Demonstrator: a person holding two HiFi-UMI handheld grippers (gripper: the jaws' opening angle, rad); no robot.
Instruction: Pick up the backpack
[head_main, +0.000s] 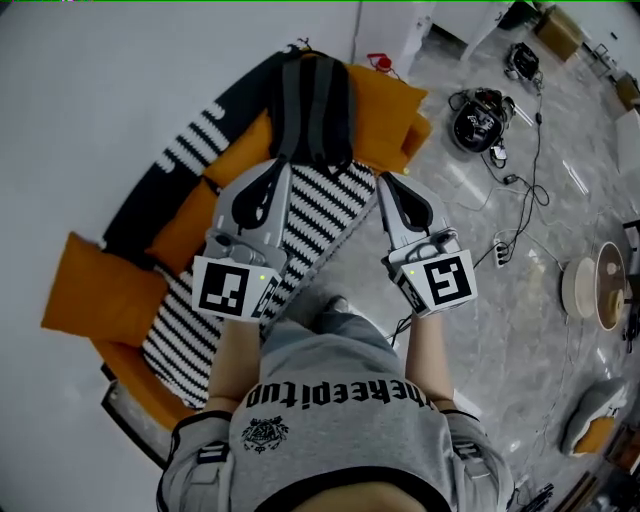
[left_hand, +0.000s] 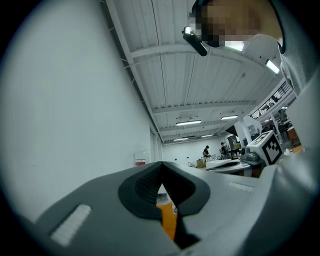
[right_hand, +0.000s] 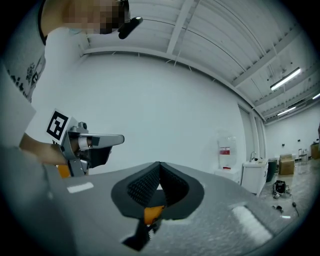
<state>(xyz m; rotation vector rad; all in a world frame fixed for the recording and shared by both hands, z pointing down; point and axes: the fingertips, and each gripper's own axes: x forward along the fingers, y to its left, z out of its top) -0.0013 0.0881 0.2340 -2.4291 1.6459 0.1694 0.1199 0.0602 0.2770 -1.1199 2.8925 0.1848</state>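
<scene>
Head view — left claw (head_main: 281, 170), right claw (head_main: 384, 181) held forward, level, each pressed together, empty — near backpack (head_main: 313, 105).

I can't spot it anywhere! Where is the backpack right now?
In the head view, the backpack lies near the top middle on the curved sofa, flanked by orange cushions, just beyond the striped blanket.

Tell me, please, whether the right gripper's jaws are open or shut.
Shut: in the right gripper view, the right gripper has its jaws meeting at the tips, with nothing gripped between them.
</scene>
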